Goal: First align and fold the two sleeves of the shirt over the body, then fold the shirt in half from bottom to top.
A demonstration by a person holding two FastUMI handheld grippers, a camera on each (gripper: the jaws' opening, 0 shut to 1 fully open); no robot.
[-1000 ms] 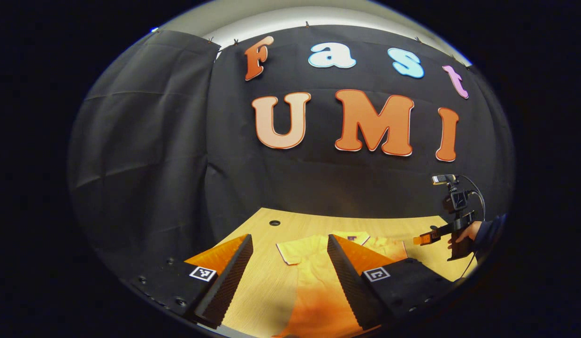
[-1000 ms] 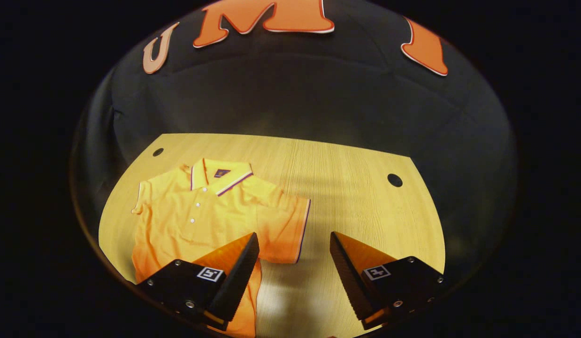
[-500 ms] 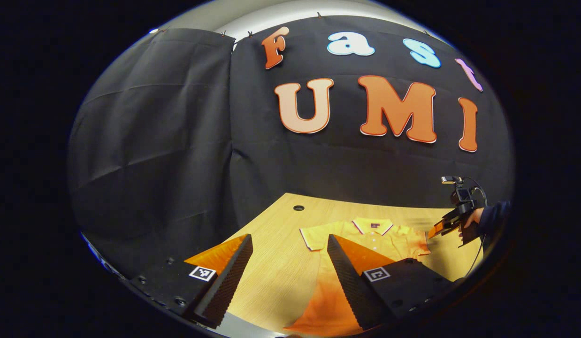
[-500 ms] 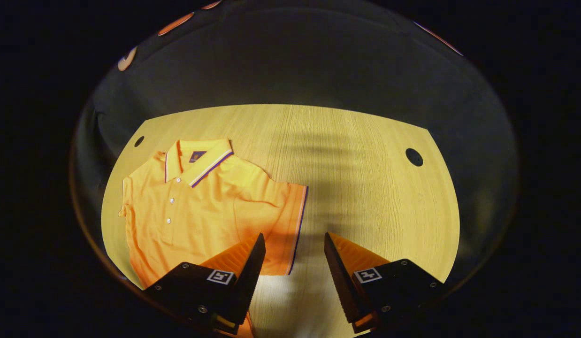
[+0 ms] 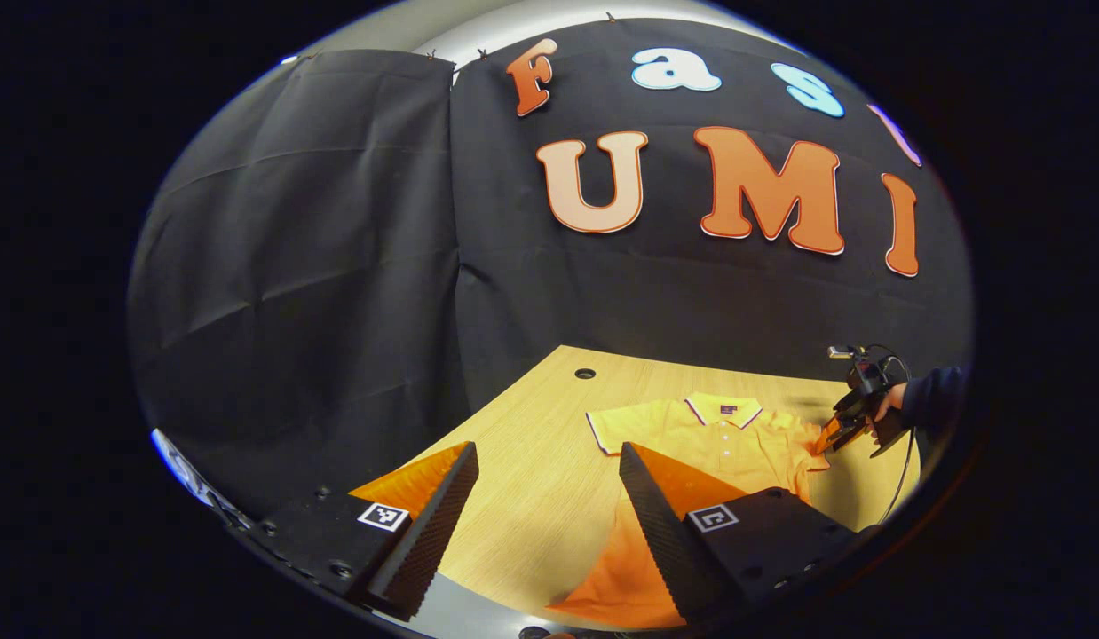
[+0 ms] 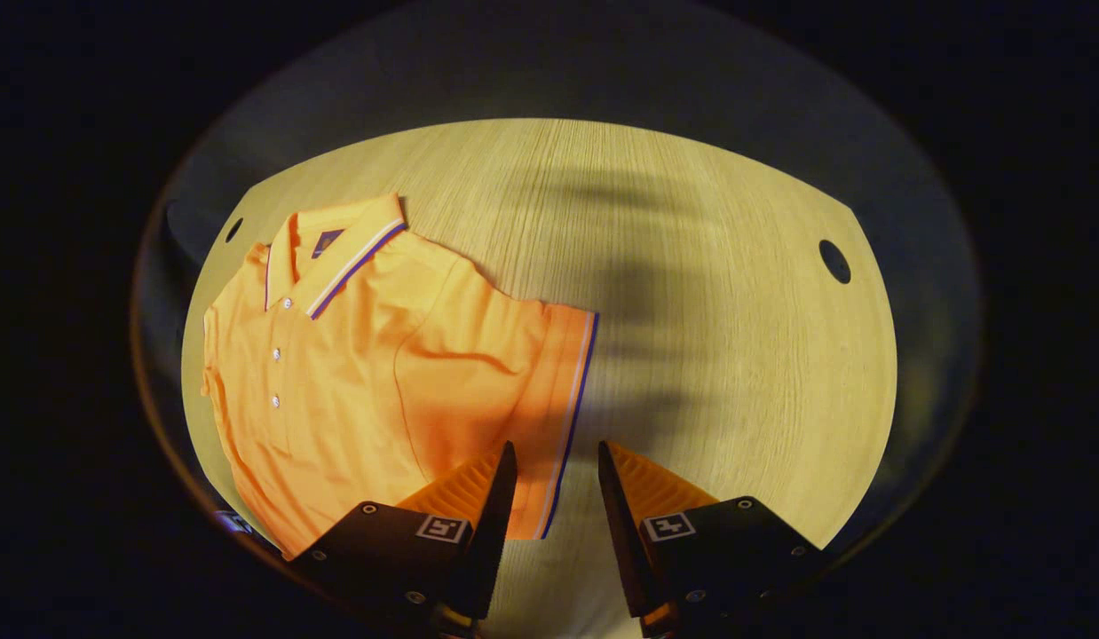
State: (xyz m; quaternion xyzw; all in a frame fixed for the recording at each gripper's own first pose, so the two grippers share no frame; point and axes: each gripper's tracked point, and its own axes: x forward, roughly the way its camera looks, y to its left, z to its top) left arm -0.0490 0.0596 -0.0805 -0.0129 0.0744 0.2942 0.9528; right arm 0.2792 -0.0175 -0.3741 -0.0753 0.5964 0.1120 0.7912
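The orange polo shirt lies flat, face up, on the wooden table, its sleeves still unfolded; the right gripper hangs low over the trimmed cuff of one sleeve with a narrow gap between its fingers and nothing held, while the left gripper sits wide apart and empty near the table's edge by the shirt's hem. The likely risk is that the narrowed fingers pinch only the top layer of the cuff or miss it, so the sleeve would drag, bunch or fold askew over the body. A small dark label sits inside the collar, too small to read.
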